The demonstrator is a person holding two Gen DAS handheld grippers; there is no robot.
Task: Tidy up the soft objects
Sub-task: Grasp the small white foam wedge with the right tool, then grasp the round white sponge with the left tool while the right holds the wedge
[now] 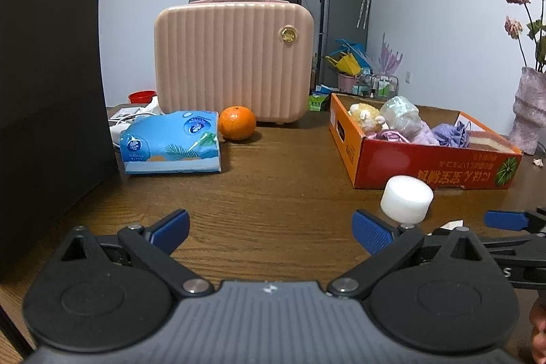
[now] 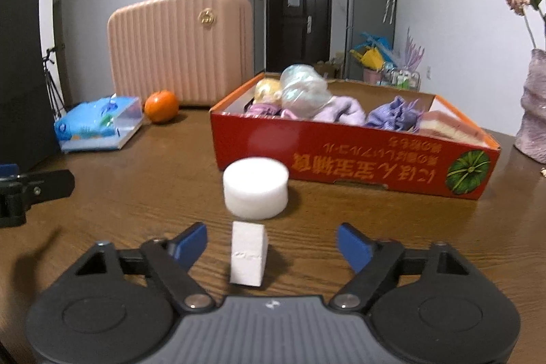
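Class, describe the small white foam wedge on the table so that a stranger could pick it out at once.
Start at the red cardboard box on the brown wooden table. In front of it stands a round white foam cylinder; nearer still, between the open right tongs, stands the small white foam wedge. Unlike the round cylinder, it is narrow, flat-sided and angular.

The left gripper [image 1: 271, 232] hangs open over the wooden worktop [image 1: 273, 179]. A white foam cylinder [image 1: 406, 199] stands just before the red box [image 1: 426, 166] of soft things. A tissue pack [image 1: 172, 142] lies beside an orange [image 1: 237, 122].
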